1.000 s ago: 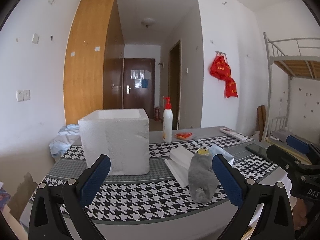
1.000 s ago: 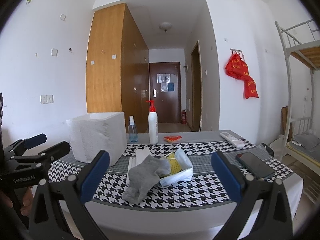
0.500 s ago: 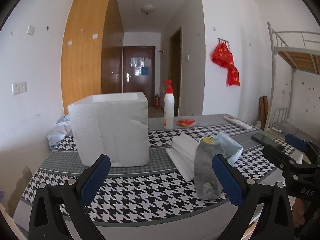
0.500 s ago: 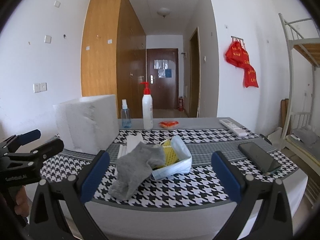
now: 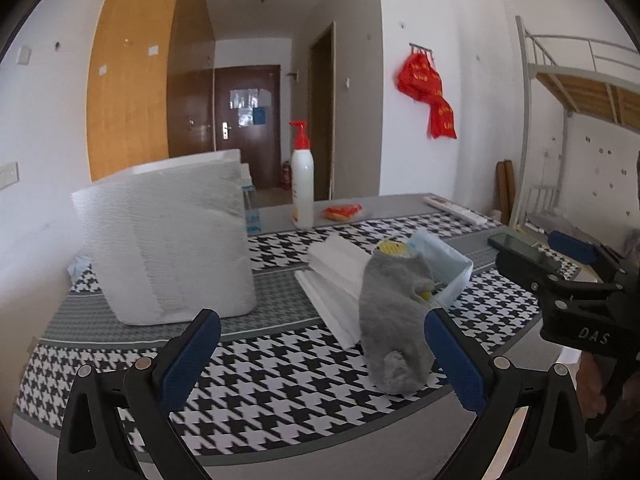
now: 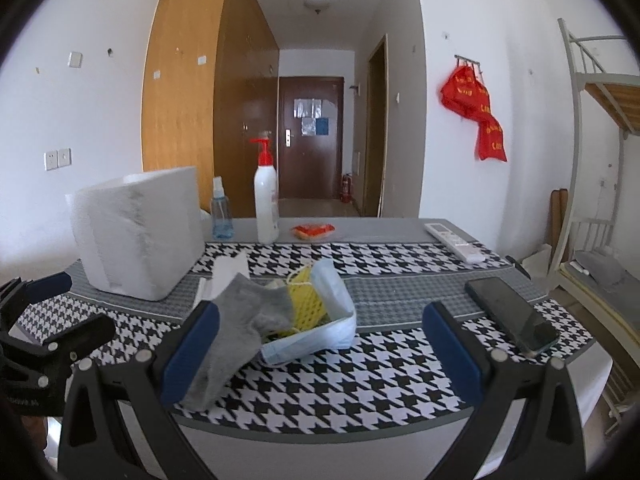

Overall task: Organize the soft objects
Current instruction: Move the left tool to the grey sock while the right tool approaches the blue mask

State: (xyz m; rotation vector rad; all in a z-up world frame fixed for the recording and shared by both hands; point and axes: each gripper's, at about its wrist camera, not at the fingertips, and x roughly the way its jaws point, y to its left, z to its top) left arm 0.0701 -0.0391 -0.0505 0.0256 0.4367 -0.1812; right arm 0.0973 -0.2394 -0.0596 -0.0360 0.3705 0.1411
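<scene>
A grey sock [image 5: 394, 312] [image 6: 240, 320] lies on a houndstooth table, draped over a pile of soft things: a yellow mesh piece [image 6: 306, 300], a light blue face mask [image 6: 320, 336] [image 5: 444, 268] and white folded paper [image 5: 336, 276]. A white foam box [image 5: 168, 240] [image 6: 136, 232] stands to the left of the pile. My left gripper [image 5: 320, 360] is open and empty, just short of the sock. My right gripper [image 6: 320, 352] is open and empty, with the pile between its fingers' line of view.
A white pump bottle [image 6: 266, 204] [image 5: 302, 188], a small blue spray bottle [image 6: 221, 210] and an orange packet [image 6: 313, 231] stand at the table's back. A remote [image 6: 454, 240] and a black phone [image 6: 510, 314] lie at the right. A bunk bed [image 6: 592, 160] is beside the table.
Both grippers have moved forward toward the table; the sock pile and foam box now appear larger and closer. Nothing on the table has moved.
</scene>
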